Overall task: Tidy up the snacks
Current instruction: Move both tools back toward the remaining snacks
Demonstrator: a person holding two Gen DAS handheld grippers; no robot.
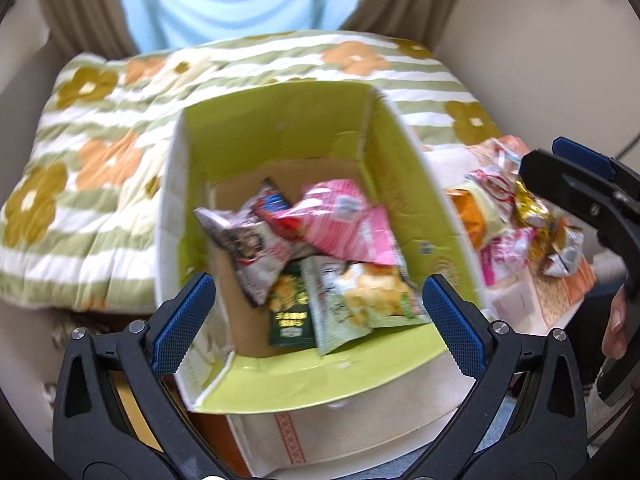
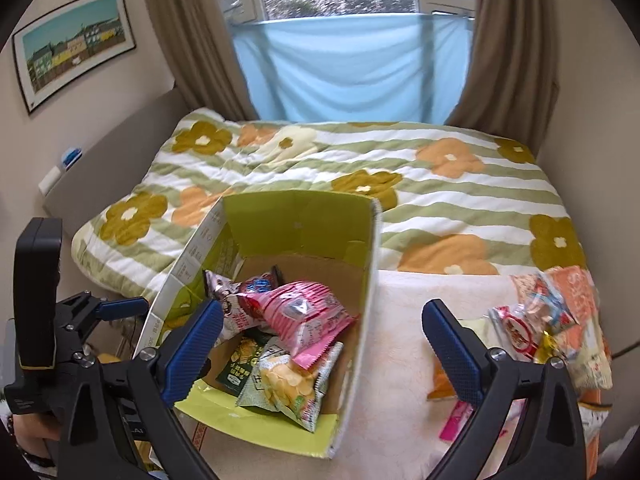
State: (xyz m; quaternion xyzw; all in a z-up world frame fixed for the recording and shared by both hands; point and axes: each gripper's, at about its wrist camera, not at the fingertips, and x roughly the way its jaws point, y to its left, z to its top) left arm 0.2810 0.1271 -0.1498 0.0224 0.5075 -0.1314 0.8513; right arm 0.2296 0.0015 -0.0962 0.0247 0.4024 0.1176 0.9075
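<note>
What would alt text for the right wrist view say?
An open green-lined cardboard box holds several snack bags, a pink one on top, with the open right gripper empty above it. More loose snacks lie to the right, a flowered bedspread behind.

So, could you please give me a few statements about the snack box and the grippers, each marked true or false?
1. The green-lined box already holds several snack packets. True.
2. The pink striped packet lies on the bedspread. False: it is inside the box, on top of other packets.
3. The right hand-held gripper is shut on a packet. False: it is open and holds nothing.
4. A pile of loose snacks sits to the right of the box. True.
5. The left hand-held gripper is open. True.
6. The box is closed with its flaps folded shut. False: it is open at the top.
</note>
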